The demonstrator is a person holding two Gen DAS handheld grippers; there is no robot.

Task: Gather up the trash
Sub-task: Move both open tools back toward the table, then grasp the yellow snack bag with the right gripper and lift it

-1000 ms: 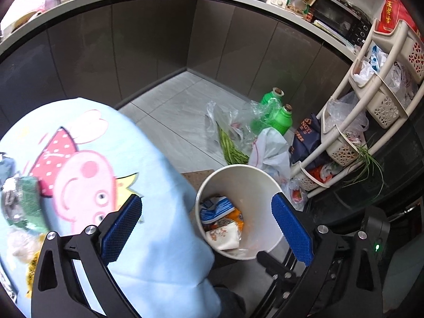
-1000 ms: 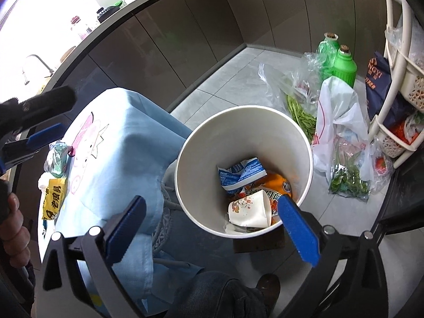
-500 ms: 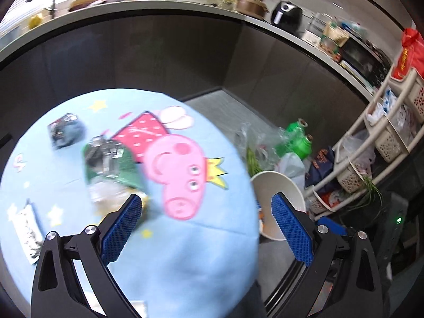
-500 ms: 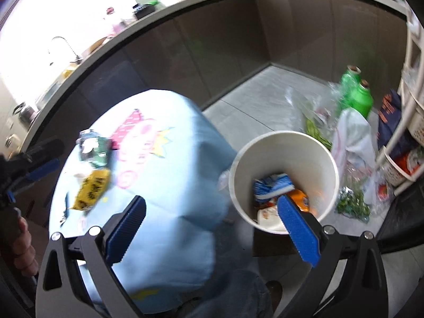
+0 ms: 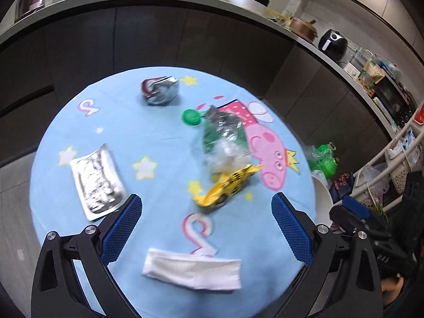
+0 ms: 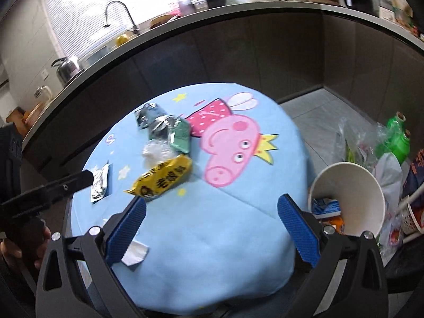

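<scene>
a: what is the left gripper (image 5: 206, 228) doing?

b: it is hovering over the round table with the light blue tablecloth (image 5: 164, 137), its blue fingers (image 5: 122, 229) spread wide and gripping nothing.

a: and the right gripper (image 6: 212, 229)?

b: it is hanging over the near edge of the same cloth, jaws also wide apart and empty. its tip is also showing at the right edge of the left wrist view.

a: where is the trash lying?

b: it is all sitting on the cloth. a yellow snack wrapper (image 5: 228, 185) is lying near the middle, touching a crumpled clear and green bag (image 5: 222, 137) just behind it. a green bottle cap (image 5: 190, 117) is resting beside that bag. a crushed silver wrapper (image 5: 159, 90) is sitting toward the far edge, well apart from a flat foil pouch (image 5: 96, 181) on the left. a folded white tissue (image 5: 192, 269) is lying at the near edge, between the left gripper's fingers.

a: and the bin?

b: a white bin (image 6: 352, 198) is standing on the floor just beside the table, to the right, with some wrappers showing inside. plastic bags and two green bottles (image 6: 397, 137) are sitting on the floor behind it.

a: anything else?

b: a hand (image 6: 16, 243) is holding the left gripper's handle at the left edge of the right wrist view.
</scene>
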